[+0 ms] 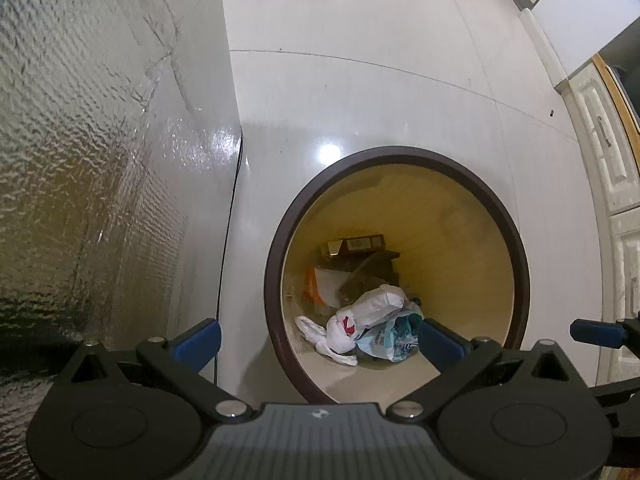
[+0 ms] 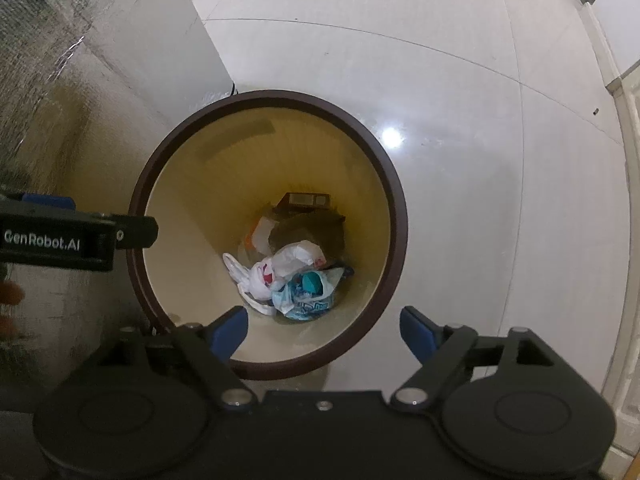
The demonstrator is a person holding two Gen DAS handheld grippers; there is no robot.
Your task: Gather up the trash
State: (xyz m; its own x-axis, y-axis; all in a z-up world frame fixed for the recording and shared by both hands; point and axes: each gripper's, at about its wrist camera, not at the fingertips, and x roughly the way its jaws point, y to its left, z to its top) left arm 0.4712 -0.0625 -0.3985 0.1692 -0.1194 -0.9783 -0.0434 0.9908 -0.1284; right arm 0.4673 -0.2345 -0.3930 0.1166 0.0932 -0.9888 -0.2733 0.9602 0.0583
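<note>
A round trash bin with a dark brown rim (image 1: 276, 264) (image 2: 394, 184) and a yellow inside stands on the floor below both grippers. At its bottom lie a white plastic bag (image 1: 372, 306) (image 2: 294, 256), a blue-printed bag (image 1: 396, 334) (image 2: 306, 296), a brown box (image 1: 356, 245) (image 2: 306, 200) and orange-white packaging (image 1: 316, 284) (image 2: 260, 232). My left gripper (image 1: 320, 340) is open and empty above the bin's near rim. My right gripper (image 2: 322, 330) is open and empty above the bin. The left gripper's body (image 2: 76, 236) shows at the left of the right wrist view.
Glossy white floor tiles (image 1: 380, 92) (image 2: 480, 120) surround the bin. A foil-covered wall (image 1: 80, 140) (image 2: 60, 80) stands at the left, with a thin black cable (image 1: 230, 220) along it. White cabinet doors (image 1: 608, 160) line the right side.
</note>
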